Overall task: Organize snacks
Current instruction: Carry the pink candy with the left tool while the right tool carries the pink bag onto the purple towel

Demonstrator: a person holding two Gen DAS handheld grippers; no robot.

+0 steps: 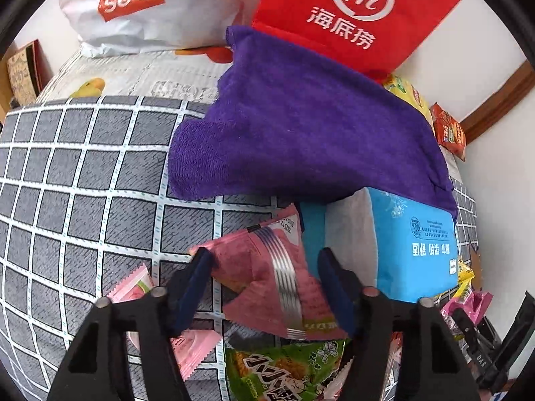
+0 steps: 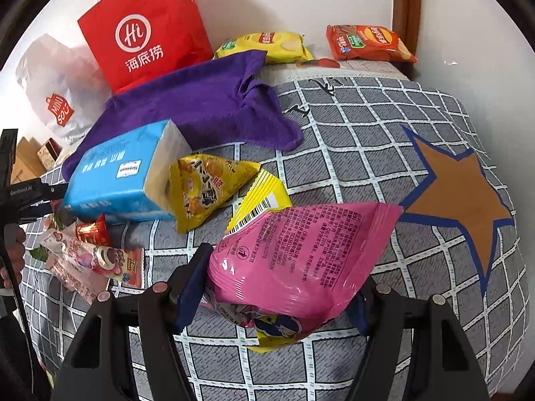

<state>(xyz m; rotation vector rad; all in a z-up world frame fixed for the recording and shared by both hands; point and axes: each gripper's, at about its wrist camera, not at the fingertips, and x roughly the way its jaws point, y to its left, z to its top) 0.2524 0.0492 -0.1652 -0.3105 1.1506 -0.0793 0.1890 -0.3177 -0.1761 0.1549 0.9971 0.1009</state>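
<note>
**Two snack packs between jaws over a checked bed**

In the left wrist view, a dusty-pink pack [image 1: 267, 277] with a silver band is seen low in the middle of the frame, between the blue pads of the left gripper [image 1: 264, 267]. The jaws are half closed around it, with the left pad at the pack's corner; whether the right pad presses on it cannot be told. A green pack [image 1: 287, 371] lies below it, and a blue tissue pack [image 1: 414, 247] is seen to the right, partly under a purple towel [image 1: 301, 127].

In the right wrist view, a bright pink bag [image 2: 301, 254] is pinched by the right gripper [image 2: 281, 280] at the lower centre, held above the bed [image 2: 351, 133]. Yellow packs [image 2: 207, 187] lie beside the tissue pack at the centre left. A yellow chip bag [image 2: 267, 45] and an orange chip bag [image 2: 367, 43] rest at the top by the wall. A red paper bag [image 2: 143, 30] stands at the upper left.
</note>
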